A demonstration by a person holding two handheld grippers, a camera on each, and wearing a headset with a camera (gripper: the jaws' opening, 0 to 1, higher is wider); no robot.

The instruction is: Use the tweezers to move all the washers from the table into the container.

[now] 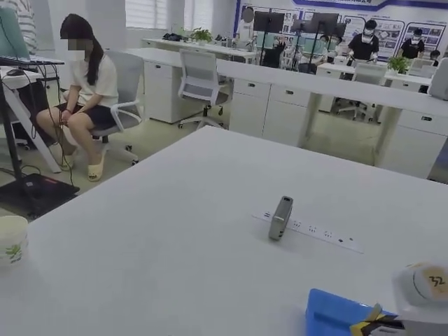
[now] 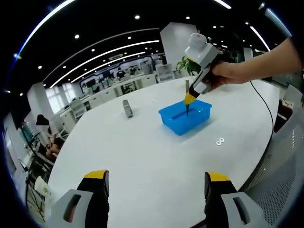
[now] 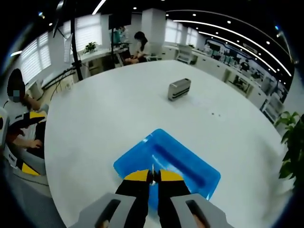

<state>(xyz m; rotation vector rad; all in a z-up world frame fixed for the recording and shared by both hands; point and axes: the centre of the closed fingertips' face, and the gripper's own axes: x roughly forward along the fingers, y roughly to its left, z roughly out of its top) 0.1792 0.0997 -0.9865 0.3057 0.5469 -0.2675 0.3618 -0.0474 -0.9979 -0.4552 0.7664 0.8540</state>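
The right claw (image 3: pixel 153 175) is squeezed together on the thin dark metal tweezers (image 2: pixel 187 109). Their tips point down into the shallow blue plastic container (image 2: pixel 183 124), which sits well in from the edges of the white tabletop (image 2: pixel 142 152). Whether a washer is pinched in the tips is too small to tell.

Two small silver ring washers (image 2: pixel 219 141) lie side by side on the tabletop, between the container and the edge nearest the person. The left claw (image 2: pixel 154 179) hangs apart and empty over that same edge.

Any release is best made low inside the container, so the washer cannot bounce out. For the next pick, bring the tips in at a shallow angle, with one tip through the hole. Squeeze gently, because flat washers probably skid on this smooth surface.
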